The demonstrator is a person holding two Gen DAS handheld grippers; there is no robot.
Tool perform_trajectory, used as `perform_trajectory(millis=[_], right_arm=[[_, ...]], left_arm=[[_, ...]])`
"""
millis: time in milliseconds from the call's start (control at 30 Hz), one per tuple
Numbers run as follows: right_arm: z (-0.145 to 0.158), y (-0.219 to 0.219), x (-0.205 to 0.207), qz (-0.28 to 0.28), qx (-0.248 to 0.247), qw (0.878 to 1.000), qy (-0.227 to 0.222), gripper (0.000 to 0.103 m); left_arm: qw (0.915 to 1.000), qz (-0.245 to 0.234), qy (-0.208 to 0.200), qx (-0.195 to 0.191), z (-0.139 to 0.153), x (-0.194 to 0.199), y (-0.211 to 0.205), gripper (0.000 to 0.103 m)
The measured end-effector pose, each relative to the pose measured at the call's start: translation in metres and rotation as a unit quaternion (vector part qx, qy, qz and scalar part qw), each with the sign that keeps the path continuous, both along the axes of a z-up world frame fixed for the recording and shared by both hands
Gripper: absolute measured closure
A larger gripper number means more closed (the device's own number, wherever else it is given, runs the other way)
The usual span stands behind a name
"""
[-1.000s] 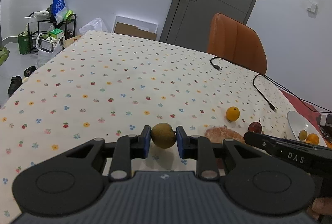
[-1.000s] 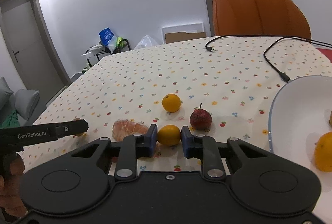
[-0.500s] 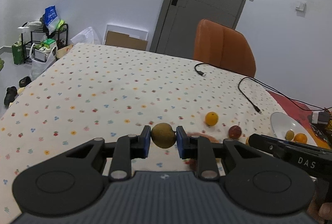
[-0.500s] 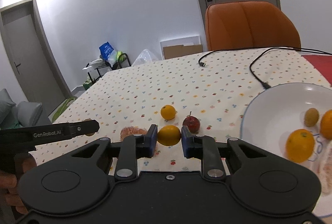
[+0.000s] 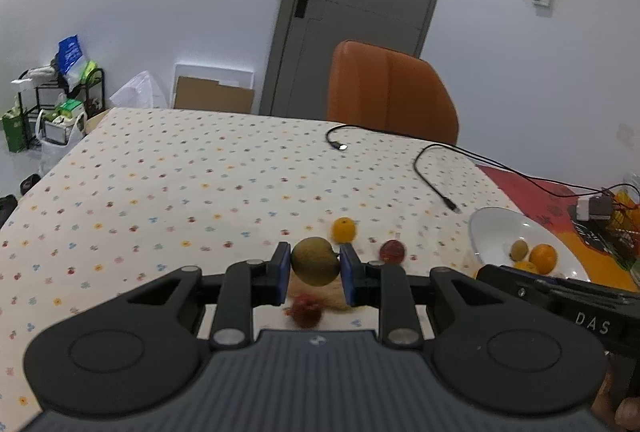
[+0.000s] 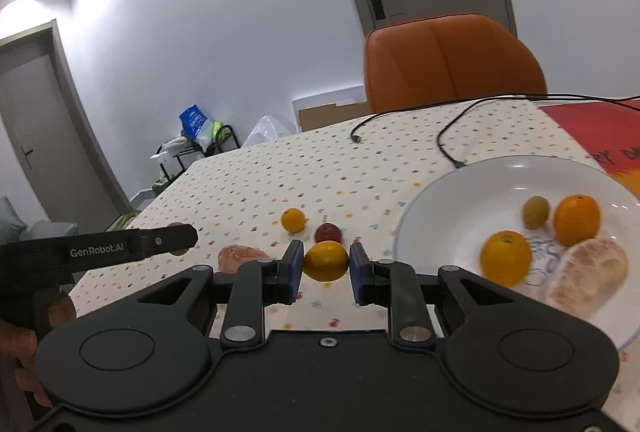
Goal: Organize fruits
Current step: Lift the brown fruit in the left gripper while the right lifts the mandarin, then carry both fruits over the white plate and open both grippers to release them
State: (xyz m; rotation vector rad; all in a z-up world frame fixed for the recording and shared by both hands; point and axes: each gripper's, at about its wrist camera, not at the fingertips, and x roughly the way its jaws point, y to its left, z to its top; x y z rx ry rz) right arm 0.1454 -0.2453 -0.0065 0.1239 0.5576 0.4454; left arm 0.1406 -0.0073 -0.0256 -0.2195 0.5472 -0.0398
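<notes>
L hand-held gripper point(image 5: 314, 267) was clamped on a greenish-brown fruit point(image 5: 314, 266), held above the tabletop point(image 5: 180, 192); R hand-held gripper point(image 6: 323, 266) gripped a yellow-orange citrus point(image 6: 326, 260) across its widest part, just left of the white plate point(image 6: 448, 204). Judged: both light, round, firm-skinned, prone to roll, so pads at equator w/ moderate squeeze.

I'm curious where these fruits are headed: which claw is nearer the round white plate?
Right. The right claw, shut on a yellow-orange citrus fruit, hangs beside the round white plate's rim; the left claw is farther left.
</notes>
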Motion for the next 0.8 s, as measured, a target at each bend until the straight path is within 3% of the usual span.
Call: perform_trajectory(millis=[700, 733, 800], right_arm=[[0.006, -0.064, -0.018, -0.06, -0.007, 0.998, -0.005, 0.08], [0.006, -0.065, -0.018, -0.062, -0.009, 0.998, -0.003, 0.079], [0.007, -0.069, -0.019, -0.069, -0.011, 0.998, -0.003, 0.067]], left_arm=[[0.9984, -0.054, -0.016, 0.007, 0.01, 0.0, -0.057, 0.078], [0.9983, -0.055, -0.016, 0.006, 0.01, 0.0, -0.058, 0.078], [0.9981, -0.059, -0.015, 0.005, 0.009, 0.001, -0.062, 0.078]])
